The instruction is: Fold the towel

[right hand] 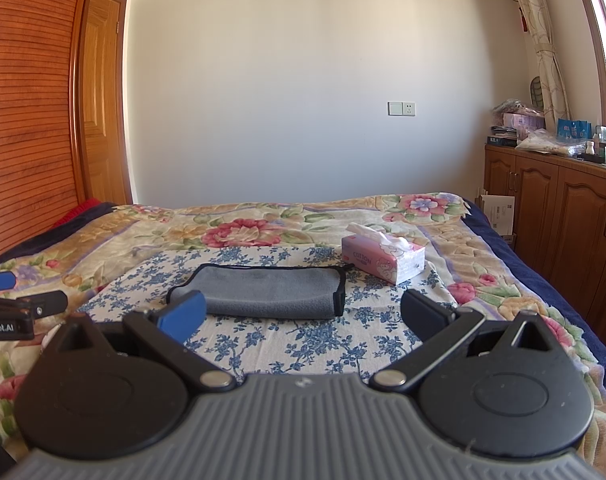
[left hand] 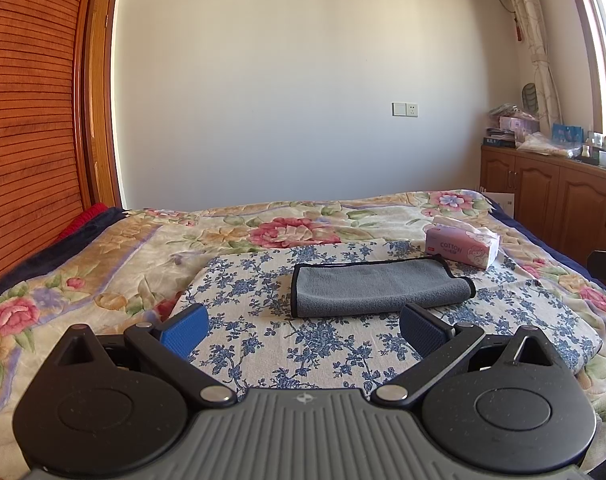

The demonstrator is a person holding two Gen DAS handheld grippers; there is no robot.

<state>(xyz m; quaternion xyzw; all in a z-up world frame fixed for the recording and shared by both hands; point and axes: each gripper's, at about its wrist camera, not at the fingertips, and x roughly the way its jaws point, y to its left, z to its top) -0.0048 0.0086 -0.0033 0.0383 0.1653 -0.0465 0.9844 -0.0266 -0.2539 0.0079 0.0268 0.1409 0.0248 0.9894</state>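
A grey towel [left hand: 377, 288] with black trim lies folded on a blue-flowered white cloth [left hand: 263, 280] on the bed. It also shows in the right wrist view [right hand: 271, 290]. My left gripper [left hand: 303, 330] is open and empty, held just short of the towel's near edge. My right gripper [right hand: 303, 318] is open and empty, also just short of the towel, its left blue pad [right hand: 185, 316] overlapping the towel's near left corner in view. The left gripper's fingers show at the left edge of the right wrist view [right hand: 7, 304].
A pink tissue box [left hand: 463, 246] stands beyond the towel's right end, also in the right wrist view [right hand: 383, 258]. The floral bedspread [left hand: 103, 264] covers the bed. Wooden cabinets [right hand: 563, 216] line the right side; a wooden headboard [left hand: 27, 120] is at left.
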